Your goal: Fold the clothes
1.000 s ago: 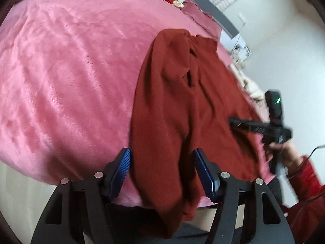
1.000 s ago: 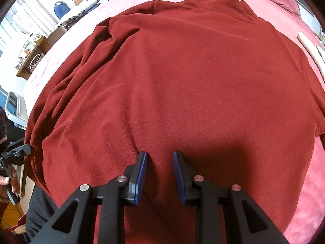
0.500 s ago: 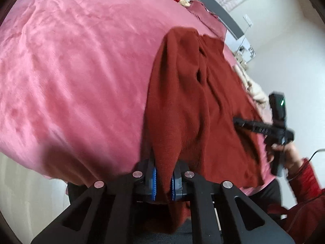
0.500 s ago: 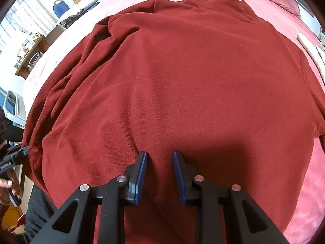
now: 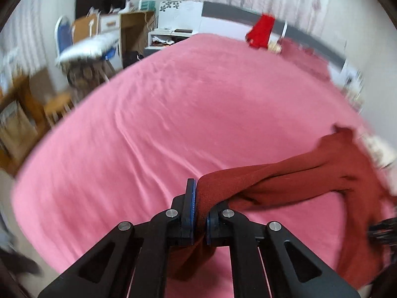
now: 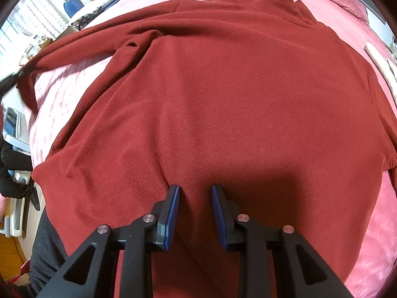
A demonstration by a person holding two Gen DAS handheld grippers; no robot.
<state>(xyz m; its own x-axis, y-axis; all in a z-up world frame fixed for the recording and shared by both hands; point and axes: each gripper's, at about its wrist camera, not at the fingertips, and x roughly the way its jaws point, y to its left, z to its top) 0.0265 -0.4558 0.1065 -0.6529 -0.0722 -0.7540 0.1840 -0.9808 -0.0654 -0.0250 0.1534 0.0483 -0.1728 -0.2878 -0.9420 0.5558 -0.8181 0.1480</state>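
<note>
Right gripper [image 6: 194, 214] jaws parted over dark red garment [image 6: 223, 99], pink bedspread [image 6: 372, 223] beneath.

Each claw is a matte black frame of two angular arms with triangular cut-outs, joined by round silver screws, two on either side. On the left claw [image 5: 200, 204] the inner faces of the fingers carry thin blue pads [image 5: 192, 208] seen edge-on. The right claw [image 6: 195, 198] is built alike: black linkage, four silver screw heads, and ribbed blue pads [image 6: 173, 214] lining both fingers, which taper to blunt tips. At the lower left edge of the right wrist view, dark grey clothing [image 6: 46, 243] worn by the person shows.
</note>
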